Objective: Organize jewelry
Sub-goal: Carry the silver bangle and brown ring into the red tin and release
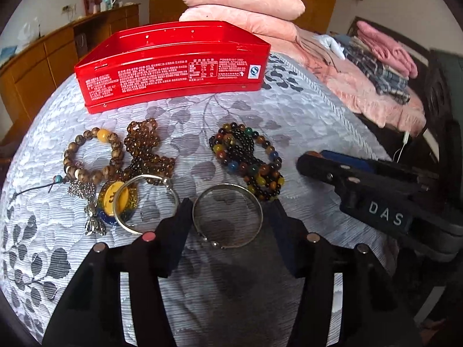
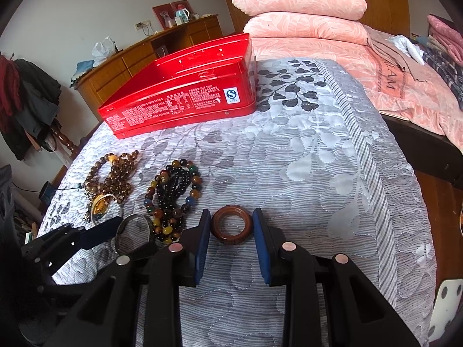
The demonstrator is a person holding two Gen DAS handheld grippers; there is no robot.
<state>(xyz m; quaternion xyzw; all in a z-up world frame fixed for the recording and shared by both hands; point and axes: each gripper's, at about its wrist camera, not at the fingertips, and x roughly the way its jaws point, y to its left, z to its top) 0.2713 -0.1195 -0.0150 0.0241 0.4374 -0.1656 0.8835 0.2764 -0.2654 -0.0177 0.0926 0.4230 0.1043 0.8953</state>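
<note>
1. The bed [image 2: 303,150], under a grey leaf-patterned quilt, carried everything.
2. The red tin [image 1: 173,66] lay open at the far side, well apart from the jewelry.
3. Your left tool [image 1: 228,217] stood with its fingers either side of the silver bangle [image 1: 227,215], not pressing it.
4. Your right tool [image 2: 231,225] gripped the brown ring [image 2: 231,225] between its blue pads, low over the quilt.
5. The mixed bead bracelets [image 1: 249,162] lay just beyond the silver bangle; the wooden bead bracelet [image 1: 92,156] lay further left.
</note>
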